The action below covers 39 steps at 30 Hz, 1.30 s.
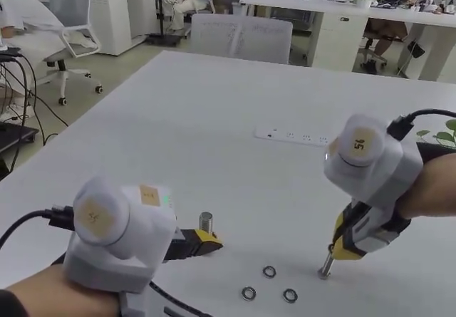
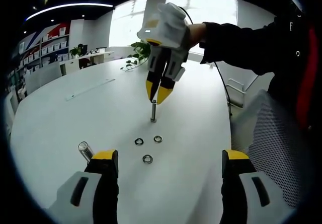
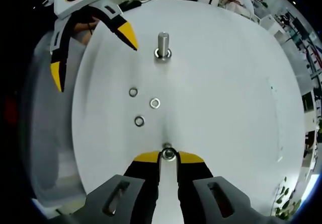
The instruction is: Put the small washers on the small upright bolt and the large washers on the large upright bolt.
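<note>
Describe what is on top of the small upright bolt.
The right tongs grip the top of the small upright bolt. Round metal shows between their tips; washer or bolt end cannot be told.

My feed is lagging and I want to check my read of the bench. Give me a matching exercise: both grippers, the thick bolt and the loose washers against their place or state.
Column one:
1. left gripper, yellow-tipped
2. right gripper, yellow-tipped
3. thick silver upright bolt
4. three small silver ring washers

Column two:
A. jaws close together at the top of the thin silver upright bolt
B. lying loose on the white table between the two bolts
C. jaws wide apart
D. standing just outside a jaw tip of the left gripper

Pairs: 1-C, 2-A, 3-D, 4-B.
</note>
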Each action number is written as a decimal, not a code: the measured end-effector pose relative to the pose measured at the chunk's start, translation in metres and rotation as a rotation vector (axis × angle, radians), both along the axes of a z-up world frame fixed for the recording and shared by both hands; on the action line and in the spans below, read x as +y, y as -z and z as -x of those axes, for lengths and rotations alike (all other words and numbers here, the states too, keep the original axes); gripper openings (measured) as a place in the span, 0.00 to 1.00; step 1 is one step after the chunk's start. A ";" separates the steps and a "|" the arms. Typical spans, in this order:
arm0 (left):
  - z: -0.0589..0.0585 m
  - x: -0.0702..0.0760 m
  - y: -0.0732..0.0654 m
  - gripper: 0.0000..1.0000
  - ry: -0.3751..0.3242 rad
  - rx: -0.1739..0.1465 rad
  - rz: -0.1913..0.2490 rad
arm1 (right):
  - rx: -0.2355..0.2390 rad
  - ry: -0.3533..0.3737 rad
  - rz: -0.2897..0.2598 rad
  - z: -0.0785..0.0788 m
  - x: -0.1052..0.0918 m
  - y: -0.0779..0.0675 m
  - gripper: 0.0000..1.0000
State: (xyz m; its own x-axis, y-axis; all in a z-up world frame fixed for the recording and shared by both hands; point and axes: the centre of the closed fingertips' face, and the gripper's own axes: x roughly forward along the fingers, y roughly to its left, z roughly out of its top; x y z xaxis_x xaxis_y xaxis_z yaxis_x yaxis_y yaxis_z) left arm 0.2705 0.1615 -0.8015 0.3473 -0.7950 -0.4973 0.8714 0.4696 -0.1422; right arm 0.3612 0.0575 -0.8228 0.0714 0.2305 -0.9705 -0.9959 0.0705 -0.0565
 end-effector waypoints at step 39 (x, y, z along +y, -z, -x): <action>-0.001 0.000 0.006 0.84 -0.008 0.015 -0.009 | 0.027 0.021 -0.010 -0.001 -0.002 0.052 0.14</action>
